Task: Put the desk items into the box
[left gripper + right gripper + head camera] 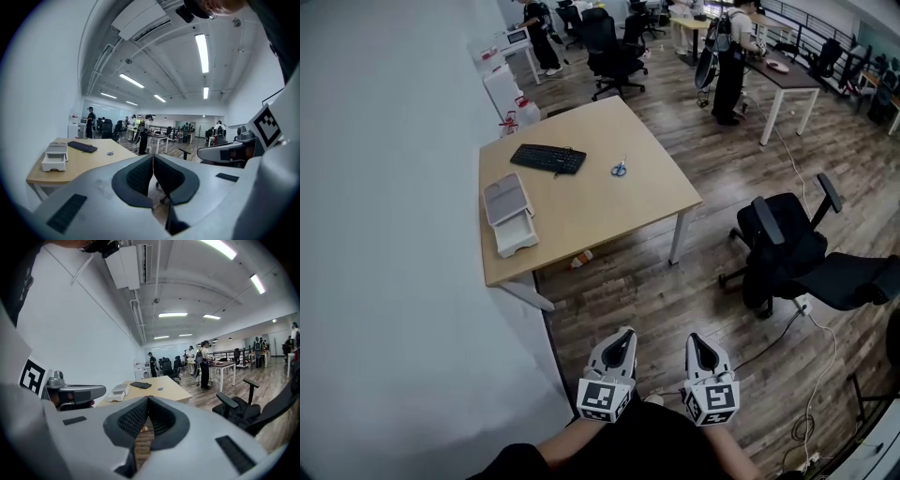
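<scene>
From where I stand, nothing is in hand yet. The white box [516,234] sits at the desk's [609,211] left edge, with what looks like its grey lid [505,197] lying against it. The keyboard [548,158] and scissors [619,169] lie farther back, well apart from the box. The left gripper [623,336] and right gripper [698,342] are held side by side near the person's body, both with jaws closed on nothing, well short of the desk. I'd walk right up to the desk first and spread the jaws before reaching. Steer clear of the black chair [783,248] on the right.
</scene>
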